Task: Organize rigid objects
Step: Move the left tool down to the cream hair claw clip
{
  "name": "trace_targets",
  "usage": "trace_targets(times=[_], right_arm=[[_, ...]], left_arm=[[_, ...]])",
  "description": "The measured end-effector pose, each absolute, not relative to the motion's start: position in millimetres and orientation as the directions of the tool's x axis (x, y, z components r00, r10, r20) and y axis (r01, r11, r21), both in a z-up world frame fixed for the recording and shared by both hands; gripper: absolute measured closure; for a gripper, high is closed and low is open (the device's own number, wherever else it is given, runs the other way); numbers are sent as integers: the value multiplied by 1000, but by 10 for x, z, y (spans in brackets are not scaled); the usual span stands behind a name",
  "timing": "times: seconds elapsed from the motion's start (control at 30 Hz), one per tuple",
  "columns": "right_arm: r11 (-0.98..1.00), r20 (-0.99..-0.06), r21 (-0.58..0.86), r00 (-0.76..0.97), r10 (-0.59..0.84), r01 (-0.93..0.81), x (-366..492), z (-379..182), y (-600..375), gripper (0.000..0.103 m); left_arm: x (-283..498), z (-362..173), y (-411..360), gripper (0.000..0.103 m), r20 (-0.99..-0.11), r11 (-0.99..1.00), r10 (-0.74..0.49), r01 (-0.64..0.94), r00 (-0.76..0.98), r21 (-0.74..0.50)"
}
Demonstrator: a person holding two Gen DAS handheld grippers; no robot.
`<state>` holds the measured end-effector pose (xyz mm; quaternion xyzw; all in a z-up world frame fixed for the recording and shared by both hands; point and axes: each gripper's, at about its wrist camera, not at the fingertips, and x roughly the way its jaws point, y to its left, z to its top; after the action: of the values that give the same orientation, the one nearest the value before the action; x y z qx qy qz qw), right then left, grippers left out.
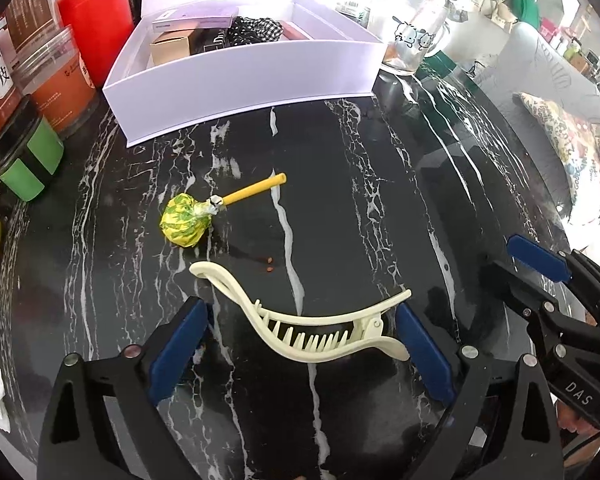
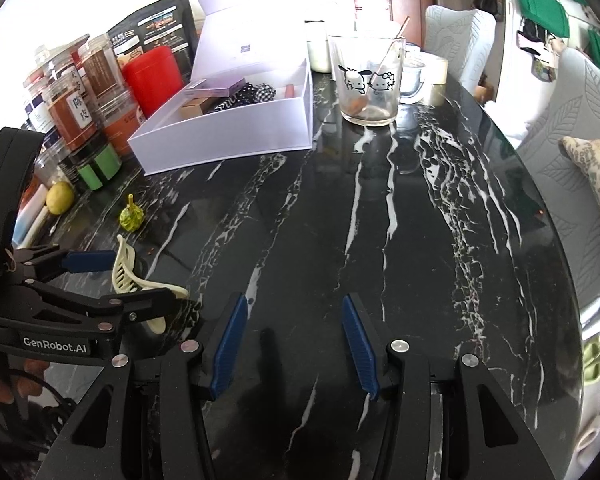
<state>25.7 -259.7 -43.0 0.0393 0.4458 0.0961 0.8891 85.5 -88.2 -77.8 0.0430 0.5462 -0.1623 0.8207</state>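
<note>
Cream plastic hair clip [image 1: 300, 328], long and curved with teeth and a spring hinge, lies on the black marble table [image 1: 360, 200] between the wide-open left gripper [image 1: 300, 344]; the right pad looks just beside the clip's end, contact unclear. Right gripper [image 2: 296, 344] is part open, holding nothing. White box [image 1: 240, 76] sits behind, well apart.
</note>
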Motion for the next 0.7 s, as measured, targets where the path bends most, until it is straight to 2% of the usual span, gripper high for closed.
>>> trace_targets(times=[0.33,0.43,0.53,0.6,0.7], right_arm=[[976,-784,167,582,215,-136,259,-440,-2595,54],[975,-784,170,579,223,-144,269,-448,-2578,54],[971,-781,175,577,238,-164,287,-442,-2535,54],[968,-780,175,576,247,-178,302,-432,-2508,54],[964,-775,171,576,260,-204,339,-413,-2445,54]], left_arm=[[712,-758,-798,8,-890,922,-255,371,378,-107],[662,-738,-763,17,-882,918,-266,382,390,-109],[646,-723,-714,18,-877,915,-285,384,388,-127],[636,-714,-680,26,-871,915,-291,382,394,-133],[615,-704,-627,30,-863,910,-309,388,399,-147]])
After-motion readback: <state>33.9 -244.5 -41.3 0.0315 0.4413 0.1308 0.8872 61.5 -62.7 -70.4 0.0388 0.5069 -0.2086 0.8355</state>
